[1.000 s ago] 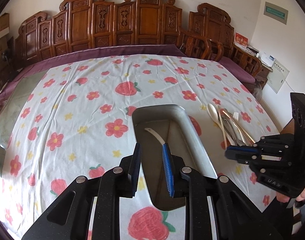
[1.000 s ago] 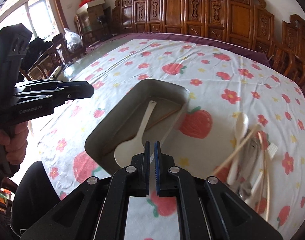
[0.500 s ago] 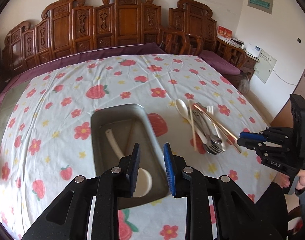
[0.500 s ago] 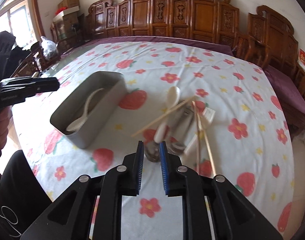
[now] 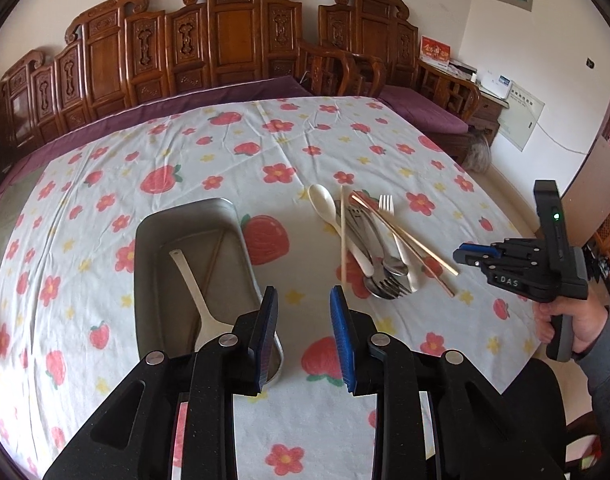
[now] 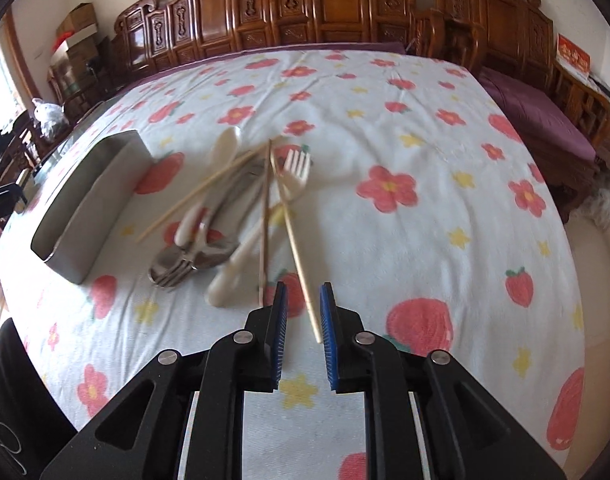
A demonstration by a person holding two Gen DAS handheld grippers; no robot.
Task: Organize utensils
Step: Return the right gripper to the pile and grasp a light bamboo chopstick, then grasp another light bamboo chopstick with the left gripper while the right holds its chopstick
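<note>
A grey metal tray (image 5: pixel 145 280) (image 6: pixel 85 200) holds a white spoon (image 5: pixel 193 284) and a chopstick (image 5: pixel 215 258). To its right lies a pile of utensils (image 5: pixel 379 248) (image 6: pixel 225 216): a white spoon (image 5: pixel 325 204), metal forks and spoons, a white fork (image 6: pixel 295 170) and several chopsticks. My left gripper (image 5: pixel 304 336) is open and empty, above the tray's near right corner. My right gripper (image 6: pixel 303 334) is open, with the near end of one chopstick (image 6: pixel 301 268) lying between its fingers; it also shows in the left wrist view (image 5: pixel 471 256).
A white tablecloth with red flowers and strawberries (image 5: pixel 265 152) covers the table. Carved wooden chairs (image 5: pixel 233 48) line the far side. A purple cushioned bench (image 6: pixel 537 120) stands at the right. The table's near edge drops off close to both grippers.
Both grippers have opened wider. The right gripper has moved forward and down to the pile, over a chopstick's end. The left gripper's view has swung right, from the tray toward the pile.
</note>
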